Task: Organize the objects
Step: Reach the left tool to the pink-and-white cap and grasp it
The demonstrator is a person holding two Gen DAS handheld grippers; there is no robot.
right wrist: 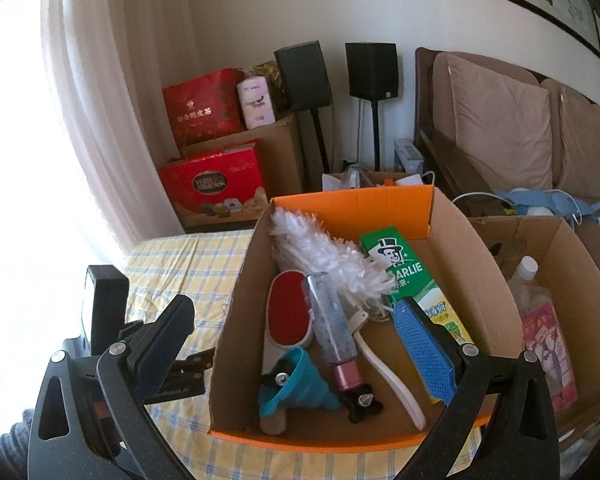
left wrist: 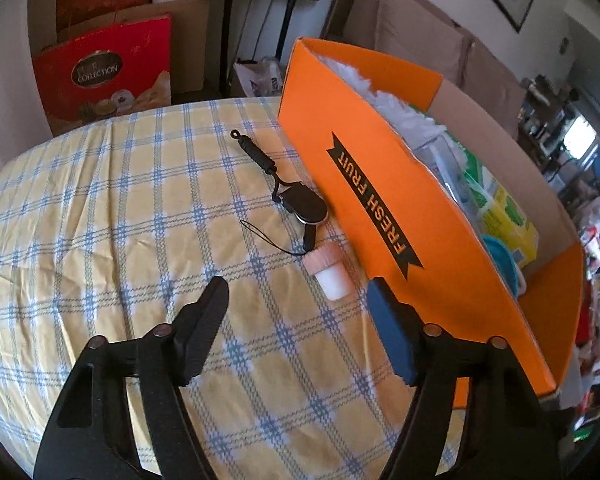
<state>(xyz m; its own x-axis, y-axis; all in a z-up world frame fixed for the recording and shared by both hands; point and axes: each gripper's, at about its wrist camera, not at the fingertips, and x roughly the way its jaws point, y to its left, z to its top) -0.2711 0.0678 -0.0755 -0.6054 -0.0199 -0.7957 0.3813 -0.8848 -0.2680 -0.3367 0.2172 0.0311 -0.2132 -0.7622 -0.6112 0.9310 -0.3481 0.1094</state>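
An orange "FRESH FRUIT" box (left wrist: 364, 184) stands on the checked tablecloth (left wrist: 100, 216). Beside its left wall lie a small pink brush with a white base (left wrist: 329, 274) and a black device with a cord (left wrist: 304, 204). My left gripper (left wrist: 298, 300) is open and empty, just short of the pink brush. My right gripper (right wrist: 296, 316) is open and empty above the box (right wrist: 352, 204). Inside lie a white duster (right wrist: 320, 252), a red lint brush (right wrist: 288, 312), a clear tube (right wrist: 334, 332), a teal funnel (right wrist: 296, 376) and a green toothpaste carton (right wrist: 404, 268).
A second cardboard box (right wrist: 552, 248) with a bottle stands right of the orange one. Red gift boxes (left wrist: 104, 72) and black speakers (right wrist: 372, 68) stand beyond the table. A brown sofa (right wrist: 500, 128) is at the right. The left gripper's body shows in the right wrist view (right wrist: 104, 312).
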